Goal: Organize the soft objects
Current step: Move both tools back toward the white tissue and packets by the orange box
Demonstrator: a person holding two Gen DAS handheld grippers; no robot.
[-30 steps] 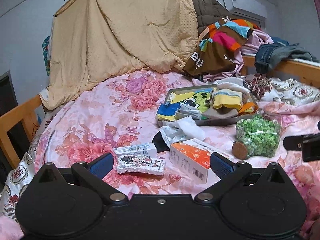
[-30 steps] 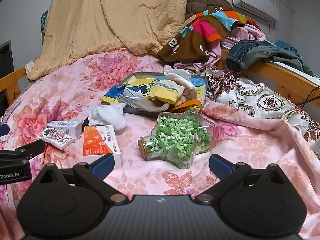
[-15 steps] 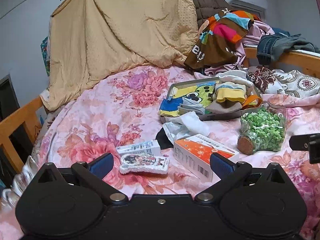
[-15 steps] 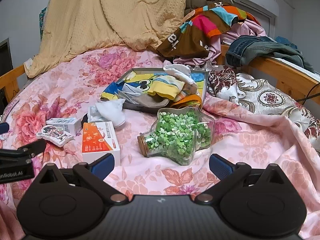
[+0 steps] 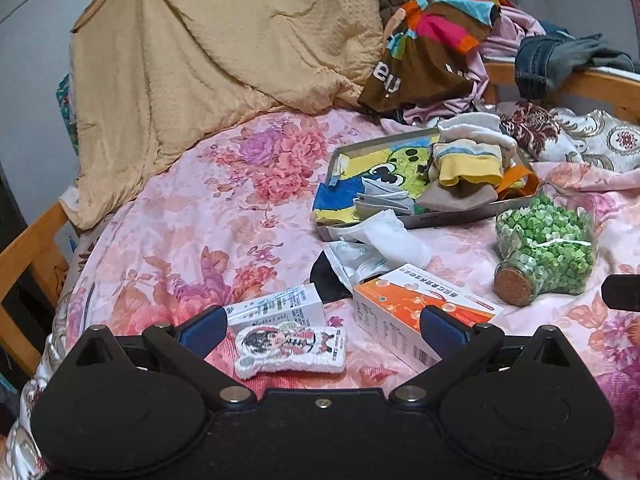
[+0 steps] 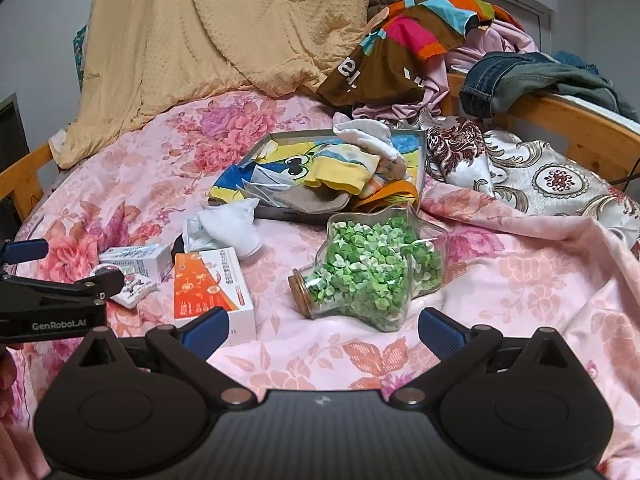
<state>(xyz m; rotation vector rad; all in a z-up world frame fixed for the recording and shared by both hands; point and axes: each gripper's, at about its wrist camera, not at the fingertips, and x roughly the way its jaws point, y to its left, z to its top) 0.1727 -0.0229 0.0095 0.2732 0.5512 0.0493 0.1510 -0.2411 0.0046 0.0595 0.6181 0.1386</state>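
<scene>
Both grippers' jaws spread, empty. Cartoon patch (image 5: 290, 345) shown fully at lower centre by left view; half hidden at lower left in right view.

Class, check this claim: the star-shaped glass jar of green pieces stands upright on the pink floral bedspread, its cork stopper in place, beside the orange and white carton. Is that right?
Not quite. The star-shaped glass jar of green pieces lies on its side, cork stopper facing sideways towards the orange and white carton. The right wrist view shows it. The rest holds.

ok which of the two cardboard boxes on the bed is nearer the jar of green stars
The orange-topped box. It lies next to the jar, while the smaller white box sits farther off on the orange-topped box's other side.
</scene>
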